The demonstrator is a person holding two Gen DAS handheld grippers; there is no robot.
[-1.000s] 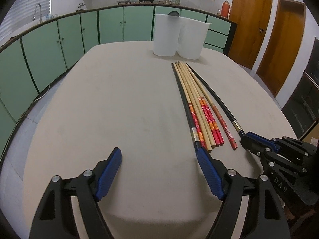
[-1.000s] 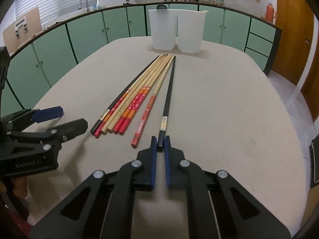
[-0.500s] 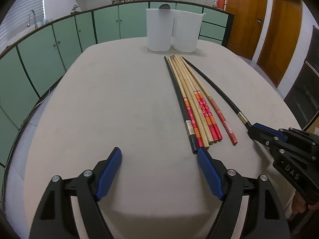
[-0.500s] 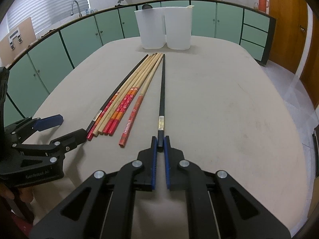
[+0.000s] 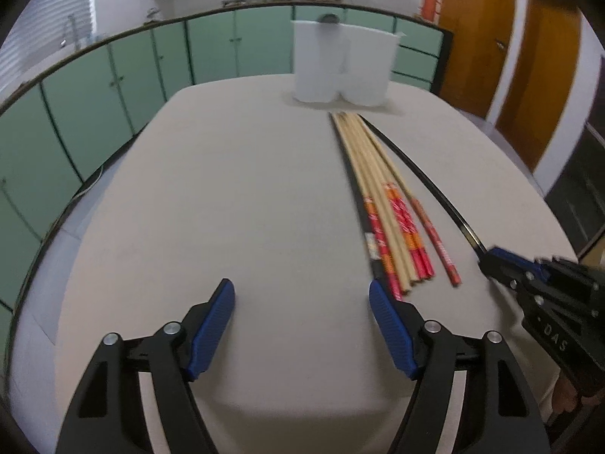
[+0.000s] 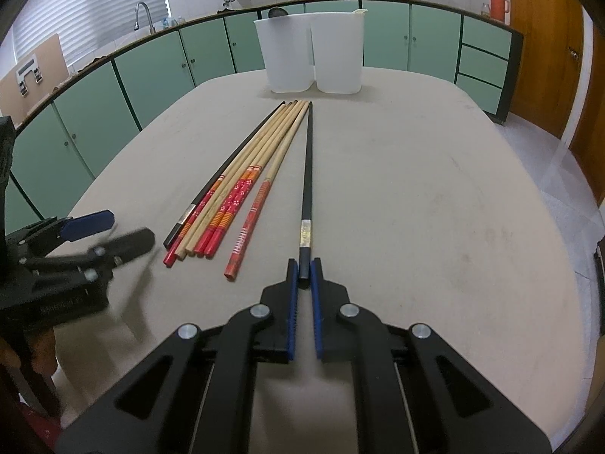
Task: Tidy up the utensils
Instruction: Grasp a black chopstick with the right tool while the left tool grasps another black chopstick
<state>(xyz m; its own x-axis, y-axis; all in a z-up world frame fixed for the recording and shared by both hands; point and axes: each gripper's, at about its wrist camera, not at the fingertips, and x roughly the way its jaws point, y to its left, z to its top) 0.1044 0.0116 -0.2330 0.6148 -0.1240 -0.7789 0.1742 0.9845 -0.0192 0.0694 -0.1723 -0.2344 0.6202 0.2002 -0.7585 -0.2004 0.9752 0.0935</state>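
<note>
A row of long chopsticks (image 6: 242, 185) lies on the beige table (image 6: 435, 189): several wooden ones with red patterned ends and a black one at the left. My right gripper (image 6: 303, 268) is shut on the near end of a second black chopstick (image 6: 308, 174), which points toward the two white containers (image 6: 312, 56). In the left wrist view that chopstick (image 5: 427, 181) runs to the right gripper (image 5: 487, 261). My left gripper (image 5: 302, 295) is open and empty just left of the near ends of the chopsticks (image 5: 382, 204).
The white containers (image 5: 342, 66) stand side by side at the table's far edge, a dark ladle head showing above the left one. Green cabinets (image 6: 159, 72) curve around behind. Wooden doors (image 5: 506, 49) are at the right.
My right gripper has pulled the black chopstick to the right, away from the row. My left gripper has drawn back slightly from the chopstick ends and stayed open.
</note>
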